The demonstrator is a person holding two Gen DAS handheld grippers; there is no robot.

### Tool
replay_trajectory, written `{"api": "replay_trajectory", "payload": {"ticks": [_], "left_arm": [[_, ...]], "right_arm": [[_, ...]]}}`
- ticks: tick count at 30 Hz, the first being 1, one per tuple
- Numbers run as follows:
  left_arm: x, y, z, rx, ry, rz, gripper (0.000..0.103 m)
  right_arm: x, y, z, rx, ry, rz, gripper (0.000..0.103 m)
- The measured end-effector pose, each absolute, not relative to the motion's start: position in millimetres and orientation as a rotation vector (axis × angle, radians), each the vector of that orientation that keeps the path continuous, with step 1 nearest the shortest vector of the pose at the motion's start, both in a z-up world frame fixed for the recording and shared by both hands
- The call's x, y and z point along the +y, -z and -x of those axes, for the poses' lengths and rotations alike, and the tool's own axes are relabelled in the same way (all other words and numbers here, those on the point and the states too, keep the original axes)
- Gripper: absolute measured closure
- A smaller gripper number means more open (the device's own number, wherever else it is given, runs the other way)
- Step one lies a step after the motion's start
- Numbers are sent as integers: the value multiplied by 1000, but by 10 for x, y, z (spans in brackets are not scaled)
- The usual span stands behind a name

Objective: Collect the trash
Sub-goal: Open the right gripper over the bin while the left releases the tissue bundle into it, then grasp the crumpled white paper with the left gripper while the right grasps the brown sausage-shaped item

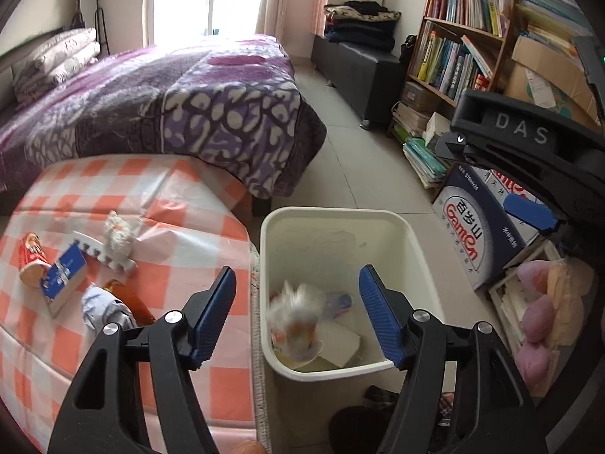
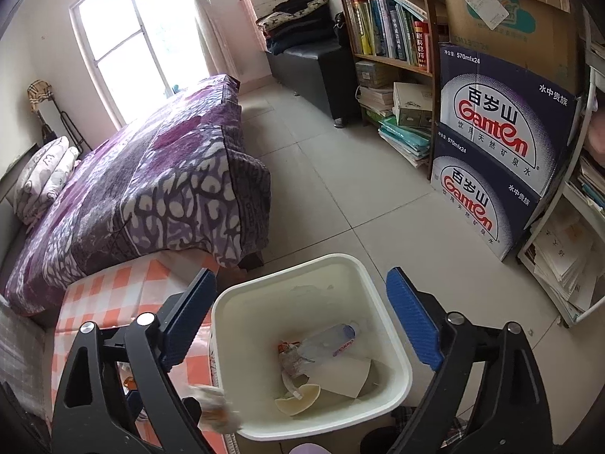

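**Bedroom cleanup: wrapper dropping at the bin**

Bedroom, tiled floor, purple-blanketed bed (image 1: 159, 113), bookshelf along the far wall. All places given relative to the cream trash bin (image 1: 412, 249).

Left wrist view: bin stands on the floor just beside the checked table (image 1: 181, 204). Left gripper (image 1: 295, 314) hangs over the bin's mouth, tongs spread wide, holding nothing. A blurred crumpled wrapper (image 1: 295, 310) sits between them, over the bin's near side; apparently loose. On the table, away from the bin: a tissue wad (image 1: 119, 236), a blue-and-white box (image 1: 64, 272), a red packet (image 1: 32, 255). Right gripper (image 1: 529, 212) shows beyond the bin's right rim.

Right wrist view: its tongs also spread, empty, above the bin. Inside lie a plastic bottle (image 2: 332, 338) and paper scraps. The blurred wrapper appears at the bin's near-left rim.

Handling judgement: the remaining trash looks light and crushable; the tissue is soft, so pinch its bulk. Take the box across its narrow sides.
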State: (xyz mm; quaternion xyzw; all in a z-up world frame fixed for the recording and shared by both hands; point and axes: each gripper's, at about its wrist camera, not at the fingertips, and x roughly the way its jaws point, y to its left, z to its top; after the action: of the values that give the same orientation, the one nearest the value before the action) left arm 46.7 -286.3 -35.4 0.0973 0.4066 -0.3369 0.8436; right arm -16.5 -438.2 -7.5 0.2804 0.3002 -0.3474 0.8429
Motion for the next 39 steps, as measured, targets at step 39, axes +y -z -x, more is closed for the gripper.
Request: {"api": "replay_trajectory", "payload": {"ticks": [39], "left_arm": [[-1328, 1118, -1806, 1291, 188, 130, 44]], "right_arm": [[-3510, 519, -710, 944, 502, -402, 7]]}}
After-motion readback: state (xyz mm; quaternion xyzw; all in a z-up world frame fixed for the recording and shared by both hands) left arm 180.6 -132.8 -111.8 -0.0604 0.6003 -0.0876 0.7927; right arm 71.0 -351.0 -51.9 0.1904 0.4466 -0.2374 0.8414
